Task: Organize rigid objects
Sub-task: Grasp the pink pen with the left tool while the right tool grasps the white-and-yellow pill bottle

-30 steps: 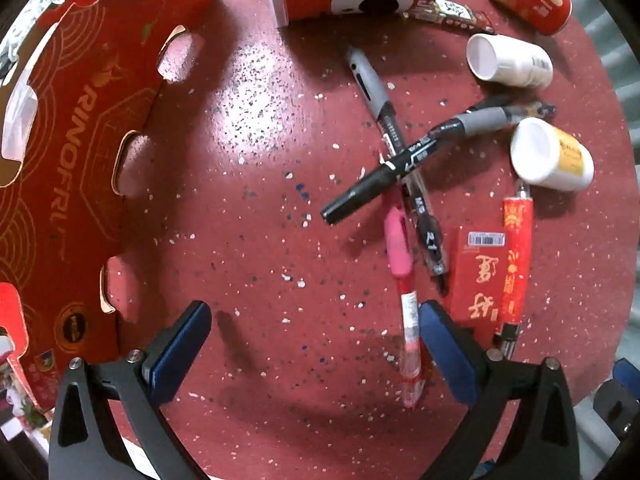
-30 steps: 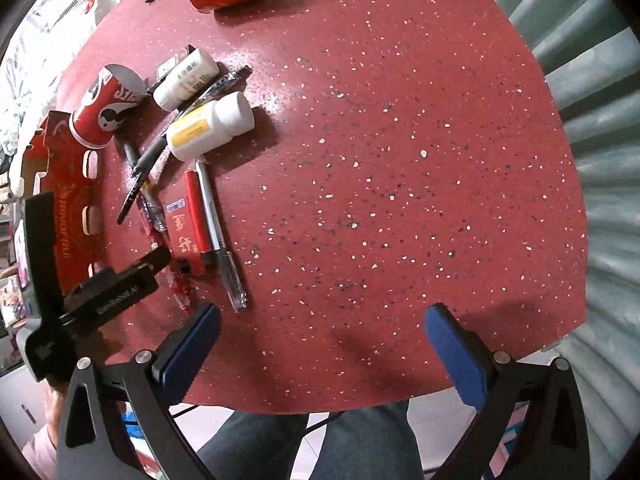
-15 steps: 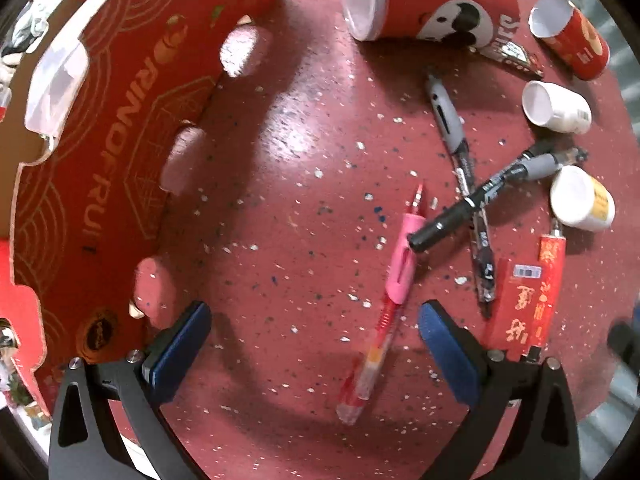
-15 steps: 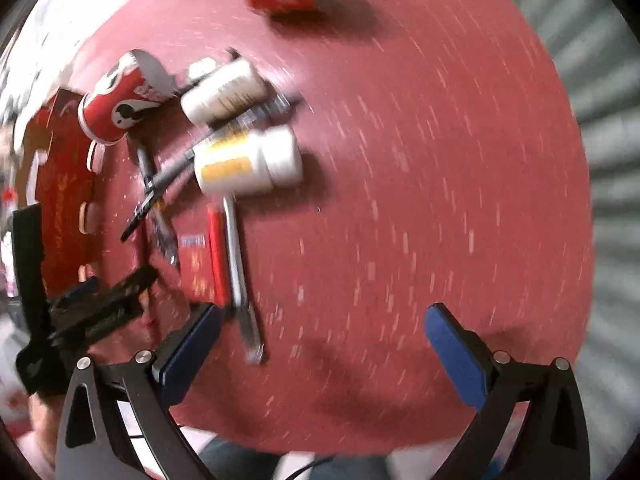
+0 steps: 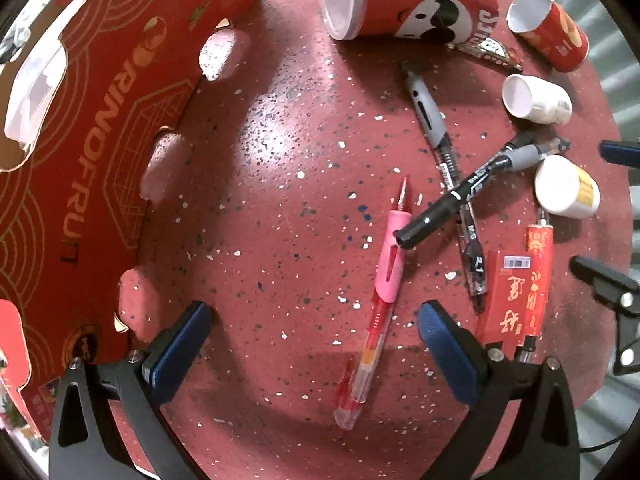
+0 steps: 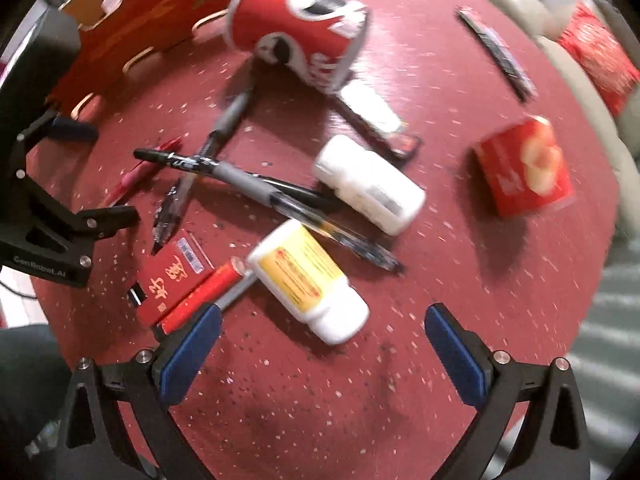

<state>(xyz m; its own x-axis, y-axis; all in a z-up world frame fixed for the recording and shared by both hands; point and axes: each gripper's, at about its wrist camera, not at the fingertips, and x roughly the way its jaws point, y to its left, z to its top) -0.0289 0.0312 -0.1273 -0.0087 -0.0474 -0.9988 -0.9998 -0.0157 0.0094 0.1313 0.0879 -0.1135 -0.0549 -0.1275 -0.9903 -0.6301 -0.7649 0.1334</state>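
The left gripper (image 5: 310,340) is hovering with its jaws spread wide and empty over the speckled red table (image 5: 280,140). The pink-grip red pen (image 5: 382,276) is lying between its blue pads (image 5: 180,344), nearer the right one, touching neither. Just beyond, a black marker (image 5: 452,204) is crossing a grey-grip pen (image 5: 440,140). A red cardboard box (image 5: 80,120) is standing at the left.

The right gripper (image 6: 320,344) is likewise gaping wide, holding nothing. A yellow-label white bottle (image 6: 308,280) is lying just ahead of it, with a second white bottle (image 6: 368,184) and a toppled red chip can (image 6: 300,28) farther off.
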